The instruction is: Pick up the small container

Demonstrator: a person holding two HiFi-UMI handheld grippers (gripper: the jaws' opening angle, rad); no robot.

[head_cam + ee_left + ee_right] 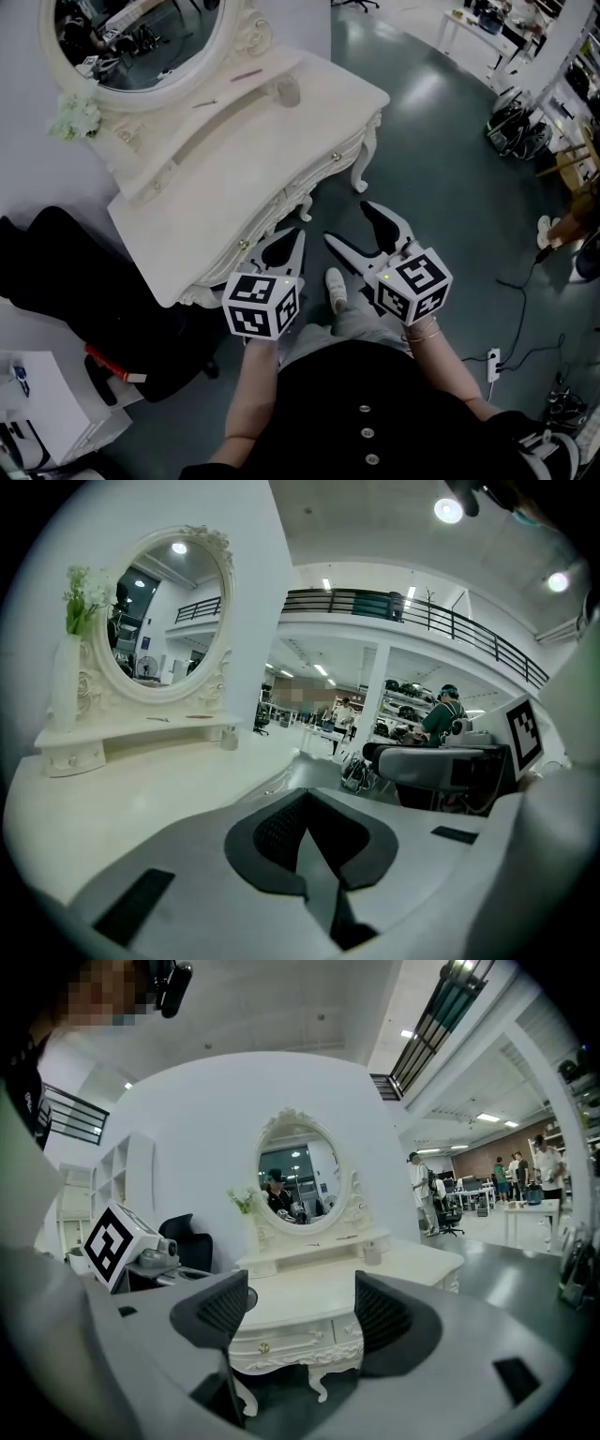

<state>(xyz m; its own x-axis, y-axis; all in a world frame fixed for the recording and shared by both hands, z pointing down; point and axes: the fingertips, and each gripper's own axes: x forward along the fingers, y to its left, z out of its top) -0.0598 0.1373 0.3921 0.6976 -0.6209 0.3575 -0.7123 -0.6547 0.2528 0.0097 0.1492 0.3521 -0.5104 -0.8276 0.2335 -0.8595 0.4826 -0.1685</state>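
Vanity top (234, 159), small container (287, 91), left gripper (292, 240) closed, right gripper (349, 225) spread

White carved dressing table (253, 159), standing on dark floor (441, 159). Top: one small container (288, 91), upright, just beside the right end of the raised rear shelf (225, 90). Shelf: oval mirror (141, 37); pale flowers (77, 117) at left end; two thin pinkish sticks (247, 74).

small container (288, 91), upright, on vanity top (246, 161)
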